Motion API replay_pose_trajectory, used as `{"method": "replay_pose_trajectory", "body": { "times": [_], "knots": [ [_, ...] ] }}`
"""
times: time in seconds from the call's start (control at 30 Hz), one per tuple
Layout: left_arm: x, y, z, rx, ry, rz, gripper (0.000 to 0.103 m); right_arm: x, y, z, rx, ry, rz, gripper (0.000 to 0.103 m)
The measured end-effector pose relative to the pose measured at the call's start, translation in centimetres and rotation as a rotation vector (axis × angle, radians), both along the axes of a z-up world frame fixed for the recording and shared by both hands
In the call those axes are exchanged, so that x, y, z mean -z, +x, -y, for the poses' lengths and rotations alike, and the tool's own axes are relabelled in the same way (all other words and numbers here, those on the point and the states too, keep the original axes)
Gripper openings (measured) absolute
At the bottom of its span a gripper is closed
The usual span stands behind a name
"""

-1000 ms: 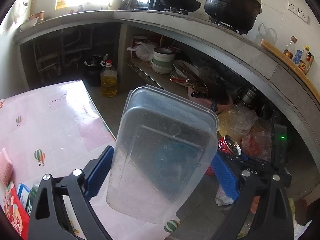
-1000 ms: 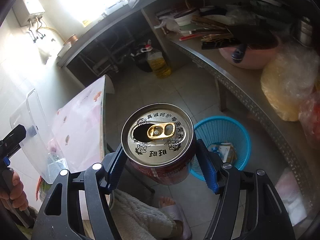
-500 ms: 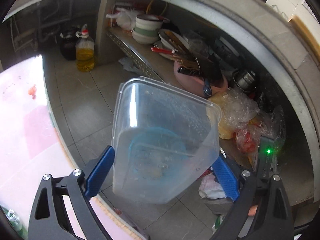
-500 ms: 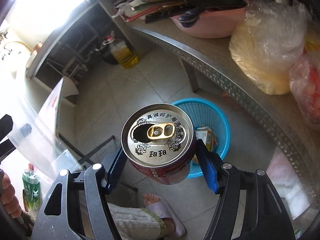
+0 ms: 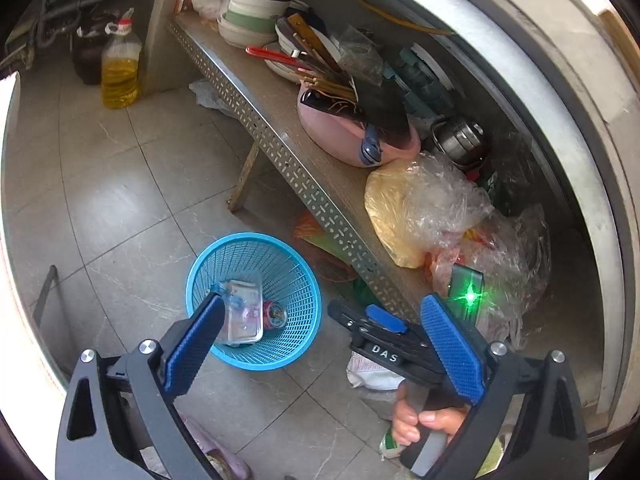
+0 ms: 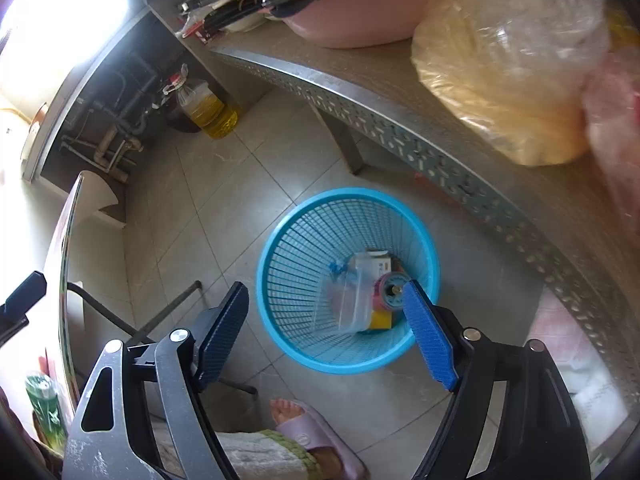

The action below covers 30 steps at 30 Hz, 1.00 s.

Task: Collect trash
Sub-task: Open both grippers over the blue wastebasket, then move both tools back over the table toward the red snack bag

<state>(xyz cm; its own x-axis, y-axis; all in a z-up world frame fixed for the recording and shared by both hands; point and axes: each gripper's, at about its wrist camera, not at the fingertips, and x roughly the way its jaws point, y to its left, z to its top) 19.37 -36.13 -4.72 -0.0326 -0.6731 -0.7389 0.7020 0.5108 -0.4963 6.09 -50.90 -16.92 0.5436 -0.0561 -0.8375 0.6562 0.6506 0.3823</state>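
A blue mesh waste basket (image 5: 298,280) (image 6: 288,280) stands on the tiled floor beside a metal shelf. Inside it lie a clear plastic container (image 5: 244,312) (image 6: 352,300), a red can (image 5: 274,314) (image 6: 390,292) and a small carton. My left gripper (image 5: 320,328) hovers above the basket, open, nothing between its blue pads. My right gripper (image 6: 326,320) also hangs over the basket with its jaws opening and nothing between them. The right gripper's black body (image 5: 384,352) and the hand holding it show in the left wrist view.
A perforated metal shelf (image 5: 280,148) carries a pink basin (image 5: 344,136), bowls and plastic bags (image 5: 424,208). An oil bottle (image 5: 120,68) stands on the floor at the back. A table edge (image 6: 68,240) lies to the left. A foot in a slipper (image 6: 312,432) is near the basket.
The clear container has left my left gripper and the red can has left my right gripper; both now lie in the blue basket. Both grippers have sunk closer to the basket.
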Motion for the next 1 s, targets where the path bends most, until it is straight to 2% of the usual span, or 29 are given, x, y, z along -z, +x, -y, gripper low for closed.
{"method": "replay_pose_trajectory", "body": {
  "times": [0.2, 0.37, 0.67, 1.0],
  "knots": [
    [-2.3, -1.5, -2.7, -0.002, -0.035, 0.057, 0.096, -1.0, -2.1, -0.9, -0.014, -0.011, 0.004, 0.077],
    [-4.2, -2.9, -5.8, -0.029, -0.052, 0.124, 0.096, -3.1, -1.8, -2.3, -0.055, -0.057, 0.026, 0.080],
    [-7.6, -4.8, -13.3, -0.147, -0.063, 0.255, 0.096, -8.8, -1.0, -7.5, -0.213, -0.175, 0.137, 0.091],
    [-9.4, -6.3, -21.5, -0.269, -0.065, 0.342, 0.096, -13.3, 1.3, -13.5, -0.371, -0.195, 0.208, 0.094]
  ]
}}
